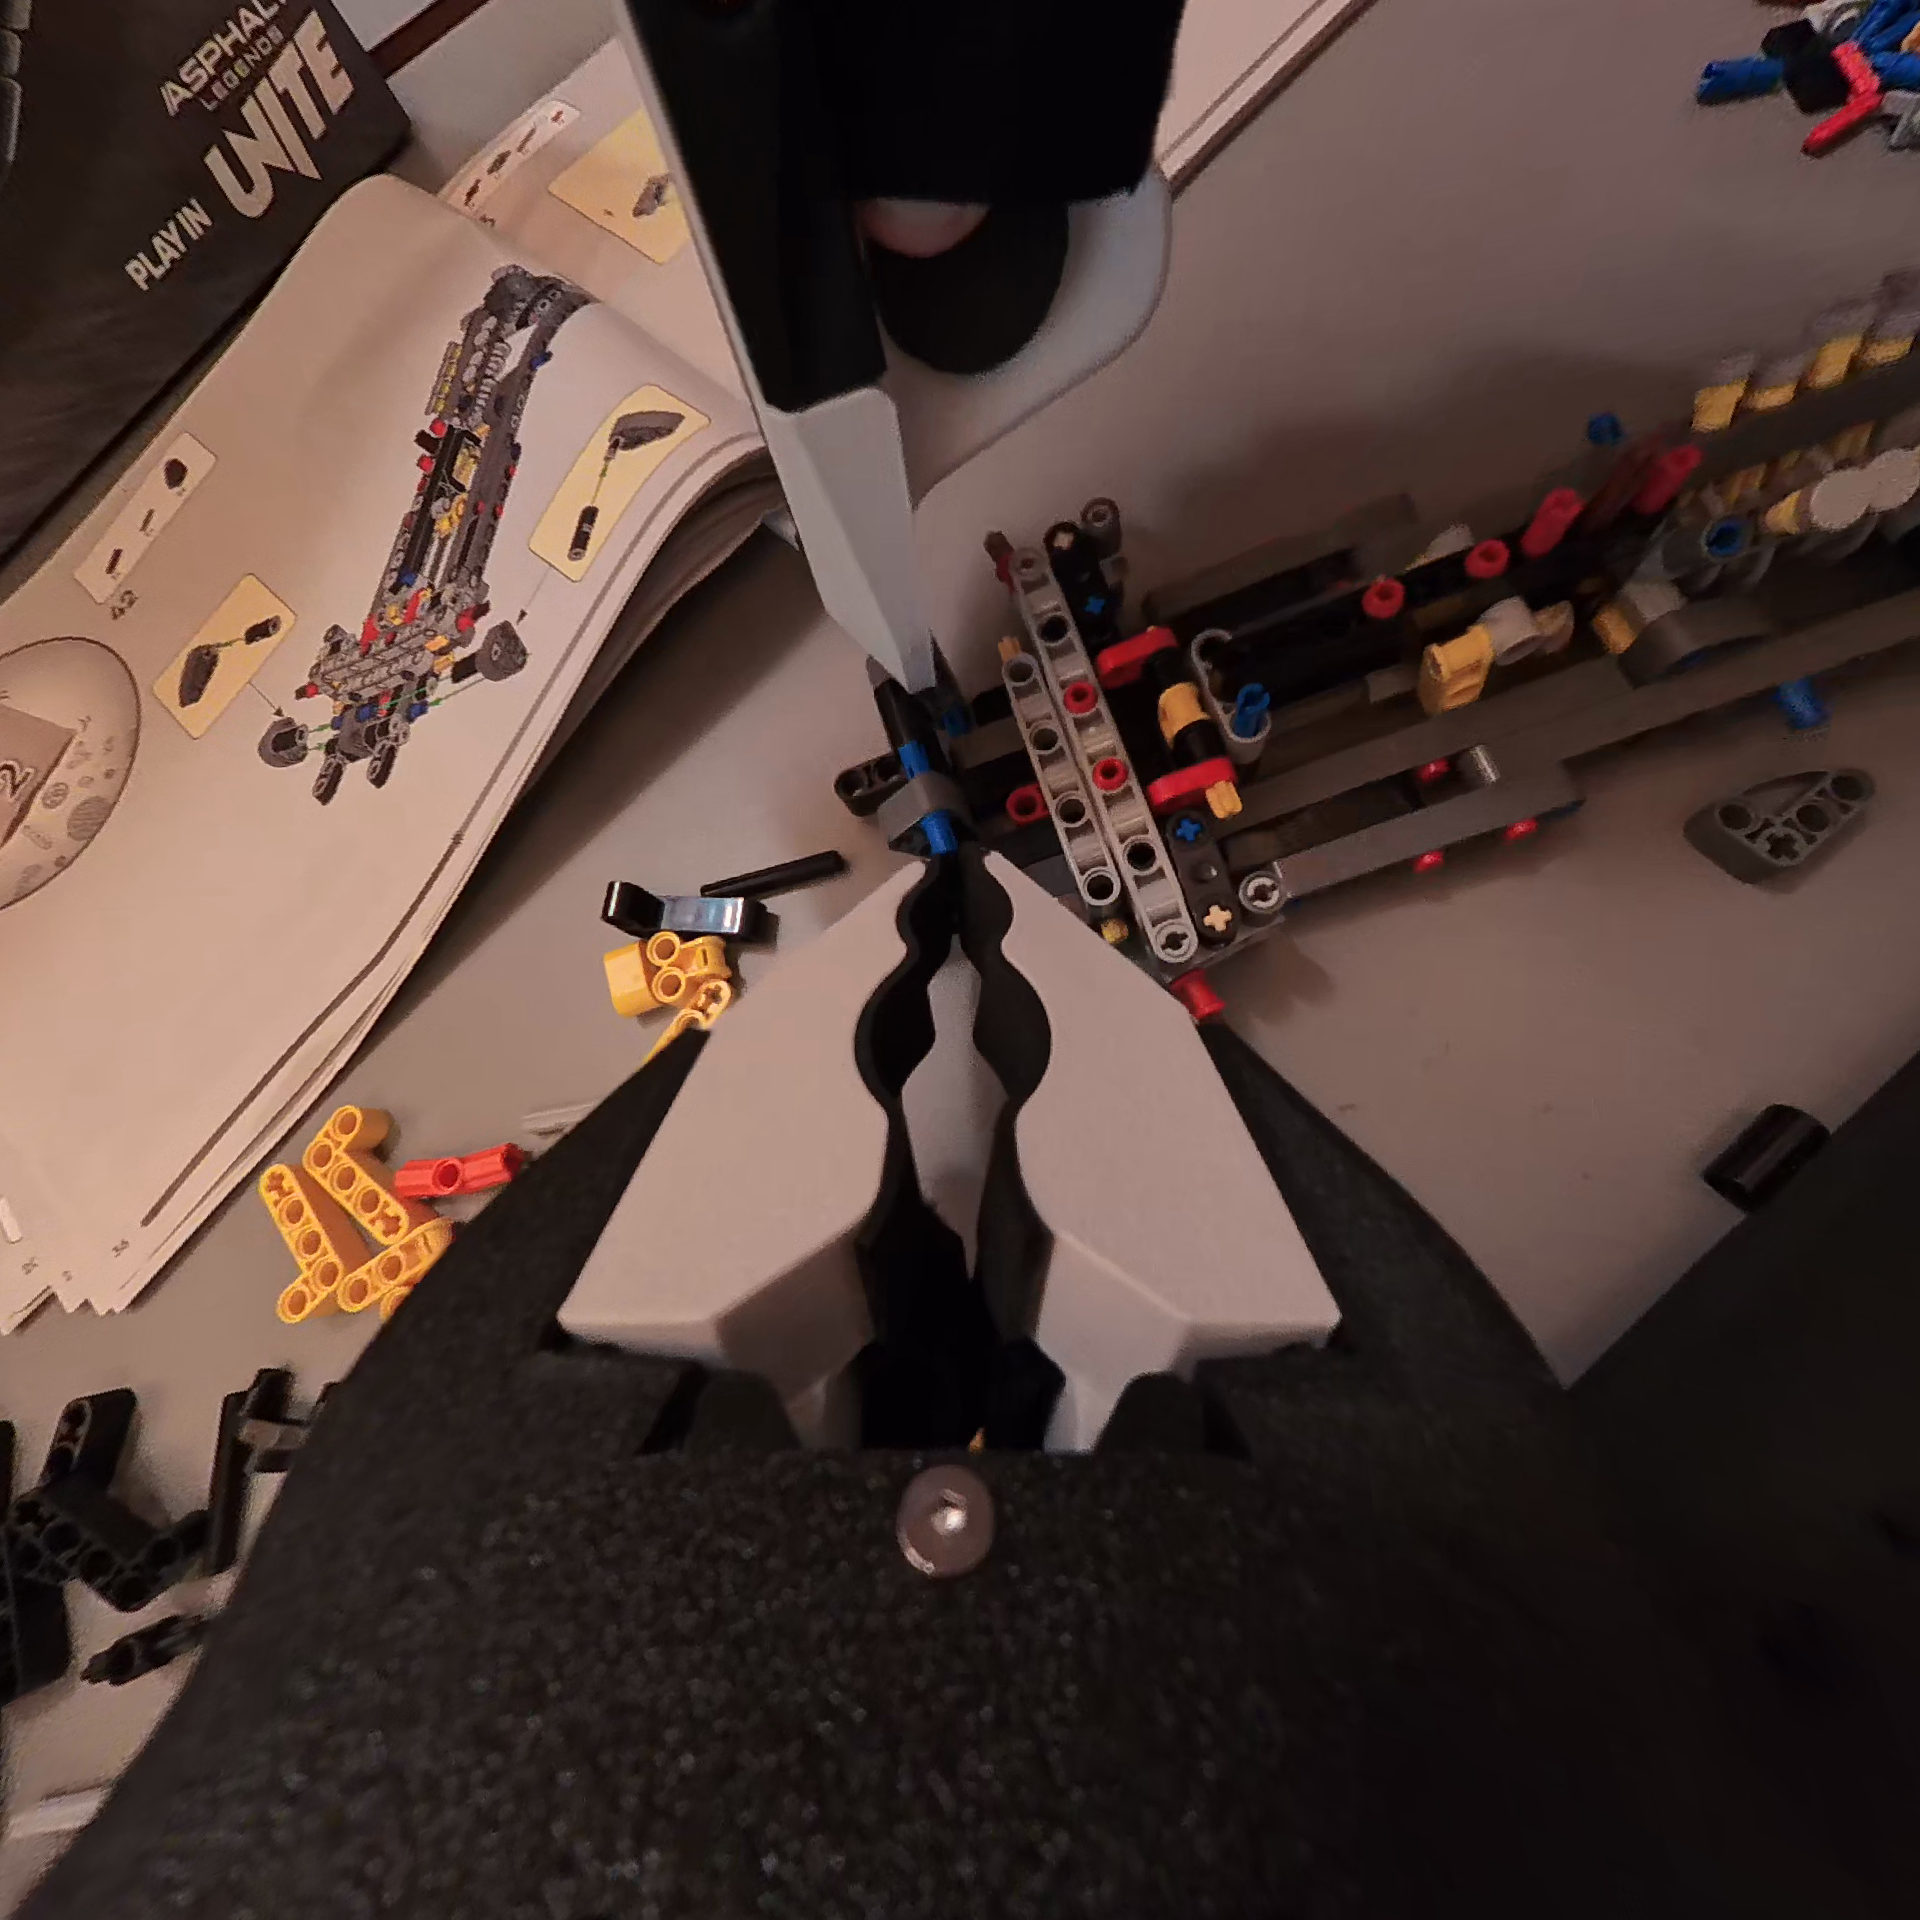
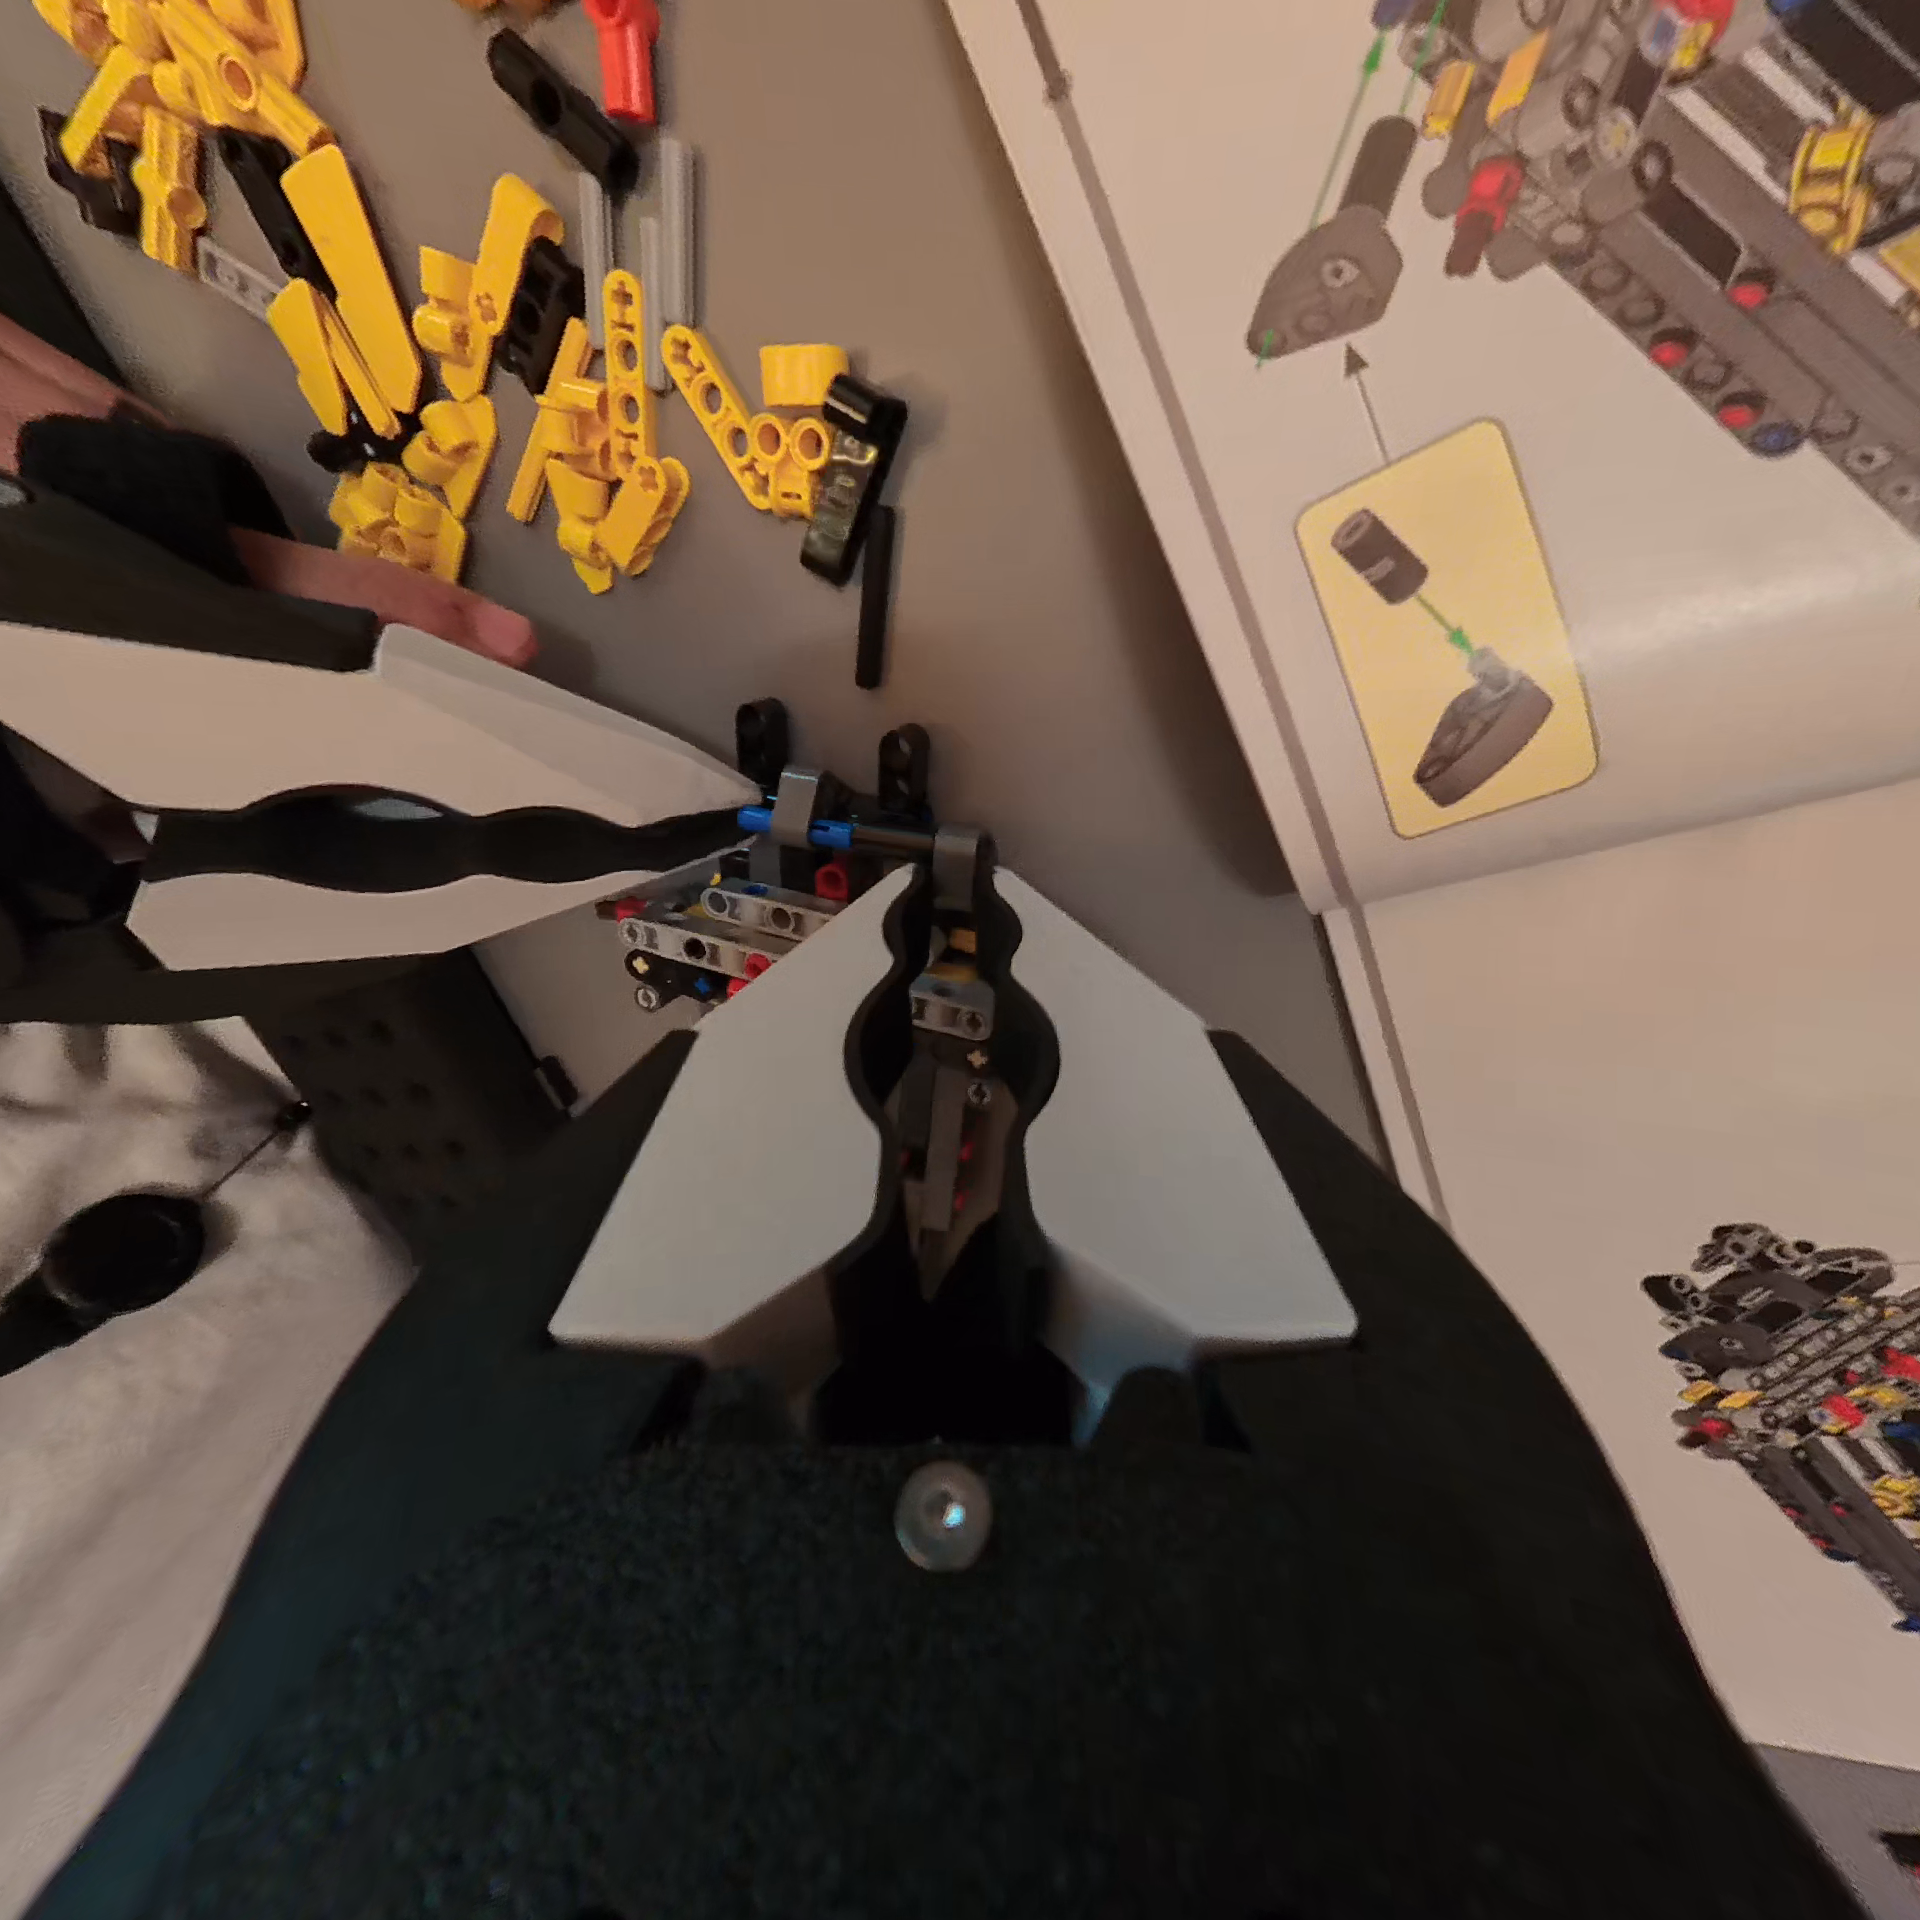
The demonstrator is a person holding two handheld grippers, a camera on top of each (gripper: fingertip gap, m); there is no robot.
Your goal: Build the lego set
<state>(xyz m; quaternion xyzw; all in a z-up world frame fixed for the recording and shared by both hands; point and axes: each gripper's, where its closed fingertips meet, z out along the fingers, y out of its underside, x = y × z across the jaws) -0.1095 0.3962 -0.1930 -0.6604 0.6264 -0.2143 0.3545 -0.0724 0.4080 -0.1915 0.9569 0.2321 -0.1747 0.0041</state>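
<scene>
Two hand-held grippers meet at one end of a long, partly built lego model [image 1: 1340, 707] lying on a pale worktop [image 1: 1455, 312]. The left gripper [image 1: 953, 868], seen from its own camera reaching forward and low over the worktop, has its jaws clenched on a blue pin [image 1: 938, 829] that sticks out of a grey connector at the model's near corner. In the right wrist view the same left gripper [image 2: 750, 821] enters from the left, nearly level, its tips pinched together on that blue pin [image 2: 756, 819].

The right gripper [image 2: 951, 878] comes in along the model's length, its jaws closed around a second grey connector [image 2: 956, 862] on the same black cross-axle; in the left wrist view the right gripper [image 1: 902, 665] descends steeply from above, a fingertip of the person's gloved hand [image 1: 920, 223] showing on its grip.

An open instruction booklet [image 1: 343, 582] lies beside the model, a dark box [image 1: 177, 156] behind it. Loose yellow pieces [image 2: 457, 343] and a black axle [image 2: 875, 597] are scattered near the left gripper. A grey rounded plate [image 1: 1782, 821] rests apart from the model, with a heap of blue and red pins [image 1: 1818, 73] in the far corner.
</scene>
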